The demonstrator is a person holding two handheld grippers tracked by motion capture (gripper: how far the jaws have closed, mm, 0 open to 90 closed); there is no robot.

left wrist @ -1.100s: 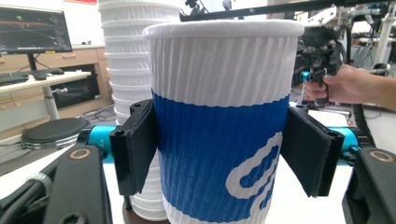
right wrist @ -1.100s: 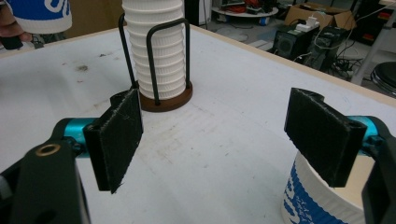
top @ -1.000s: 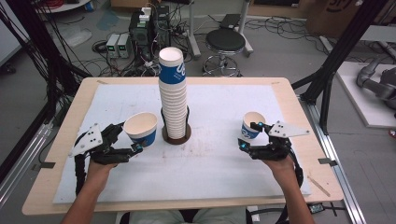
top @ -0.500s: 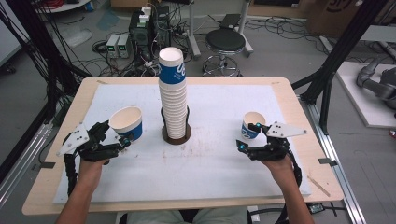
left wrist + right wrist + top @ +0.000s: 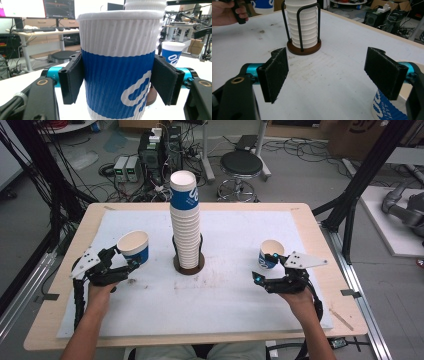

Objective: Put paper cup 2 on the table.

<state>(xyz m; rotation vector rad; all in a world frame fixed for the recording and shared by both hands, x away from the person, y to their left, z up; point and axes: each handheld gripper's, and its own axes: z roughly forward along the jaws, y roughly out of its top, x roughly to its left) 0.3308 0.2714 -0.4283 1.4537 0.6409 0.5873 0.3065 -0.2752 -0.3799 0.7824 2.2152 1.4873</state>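
Left side: the left gripper [image 5: 123, 263] is clamped on a blue-and-white ribbed paper cup [image 5: 134, 247], its black pads [image 5: 72, 77] pressed against the blue band on either flank. The cup stands upright in the grip, mouth up, its long axis vertical. It is at the left of the white-covered wooden table [image 5: 235, 302], and whether its base touches the sheet cannot be told.

Centre: a tall stack of the same ribbed paper cups [image 5: 184, 220] rises from a black wire holder on a round brown base [image 5: 189, 266]. The stack is upright and well apart from both grippers.

Right side: the right gripper [image 5: 265, 268] rests on the table with its jaws standing wide apart and nothing between the pads [image 5: 274, 73]. A second blue-and-white paper cup [image 5: 270, 254] stands upright on the sheet just beyond it; in the right gripper view this cup [image 5: 387, 106] sits beside the right-hand jaw, outside the gap, not gripped.

Judgement: the work in hand appears to be setting cups out from the stack. The governing relation is vertical: the held cup hangs directly over its landing spot, to the left of the stack, and the left hand is the only one near it. A straight lowering with the cup's axis kept upright, then release, seems called for.
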